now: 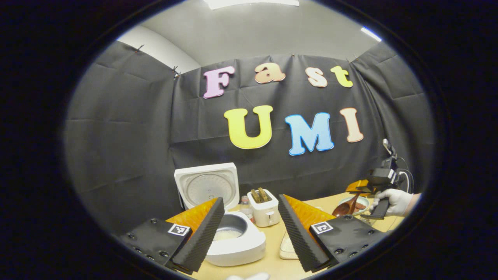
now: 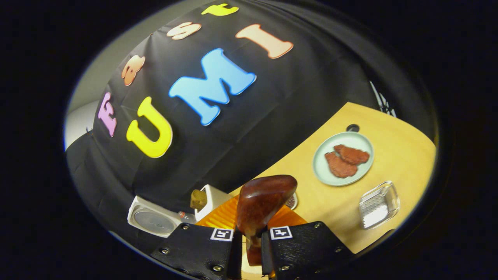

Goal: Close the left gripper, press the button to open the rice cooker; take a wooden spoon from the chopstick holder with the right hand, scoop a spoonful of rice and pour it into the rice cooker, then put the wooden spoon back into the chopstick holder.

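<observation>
Your left gripper [image 1: 249, 229] hangs with its jaws spread wide and nothing between them; through the gap, just ahead and slightly toward its left finger, sits the rice cooker [image 1: 233, 241] with its lid [image 1: 207, 184] standing upright behind the pot; white rice [image 1: 227, 234] lies in the inner pot. Straight ahead between the fingers stands the white chopstick holder [image 1: 264, 208] with brown utensil ends showing at its top; a clear dish [image 1: 287, 247] lies low beside the inner edge of the right finger, partly hidden by it. Far off to this gripper's right your gloved hand [image 1: 393, 202] holds the right gripper [image 1: 363, 200], with the wooden spoon [image 1: 346, 208] hanging from it over the table [image 1: 272, 260].

Your right gripper [image 2: 249, 243] is clamped on the wooden spoon's [image 2: 262, 204] handle, both fingers pressing on it; the bowl of the spoon rises directly ahead of the fingers, and you cannot tell from here whether it carries rice. Ahead and to this gripper's right lies a pale green plate [image 2: 321, 167] with two brown pieces [image 2: 346, 159] on it; nearer on the right sits a clear tray of rice [image 2: 379, 204]; to the left, the chopstick holder [image 2: 210, 198] and the open rice cooker lid [image 2: 153, 221].
</observation>
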`<state>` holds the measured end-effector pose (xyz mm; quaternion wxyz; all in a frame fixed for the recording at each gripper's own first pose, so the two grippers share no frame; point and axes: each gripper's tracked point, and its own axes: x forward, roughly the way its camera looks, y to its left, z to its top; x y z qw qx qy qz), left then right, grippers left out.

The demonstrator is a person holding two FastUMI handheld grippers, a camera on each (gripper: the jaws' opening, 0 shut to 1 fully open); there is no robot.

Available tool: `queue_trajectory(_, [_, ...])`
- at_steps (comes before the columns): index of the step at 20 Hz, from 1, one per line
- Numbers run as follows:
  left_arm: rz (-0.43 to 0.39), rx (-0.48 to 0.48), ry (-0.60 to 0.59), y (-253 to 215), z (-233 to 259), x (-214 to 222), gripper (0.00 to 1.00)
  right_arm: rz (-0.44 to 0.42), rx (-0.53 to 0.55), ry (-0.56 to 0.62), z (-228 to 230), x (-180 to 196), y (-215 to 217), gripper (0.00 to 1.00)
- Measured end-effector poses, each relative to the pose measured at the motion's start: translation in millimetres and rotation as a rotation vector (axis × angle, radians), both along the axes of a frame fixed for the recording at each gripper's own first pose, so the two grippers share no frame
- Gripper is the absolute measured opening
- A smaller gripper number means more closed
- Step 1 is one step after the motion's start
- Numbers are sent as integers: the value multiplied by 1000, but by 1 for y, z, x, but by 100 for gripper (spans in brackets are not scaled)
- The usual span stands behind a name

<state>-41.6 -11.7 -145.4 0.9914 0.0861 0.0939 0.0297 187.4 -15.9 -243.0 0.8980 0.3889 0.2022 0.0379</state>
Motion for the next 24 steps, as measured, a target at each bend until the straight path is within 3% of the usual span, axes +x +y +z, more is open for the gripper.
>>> queue_trajectory(4, [-13,10,12,-21,1,2,97,-121,-30,33,-24,-13,-96,19])
queue_trajectory(7, [-13,29,18,-30,2,2,97,-164,-45,58,-43,-16,-130,20])
queue_trajectory(16, [-18,61,45,-44,0,10,99,-160,-136,109,-90,-9,-129,20])
queue_trajectory(17, [-19,63,46,-44,1,11,94,-158,-150,119,-96,-9,-128,20])
queue_trajectory(24, [-6,75,63,-37,-3,10,95,-129,-252,193,-140,-15,-116,20])
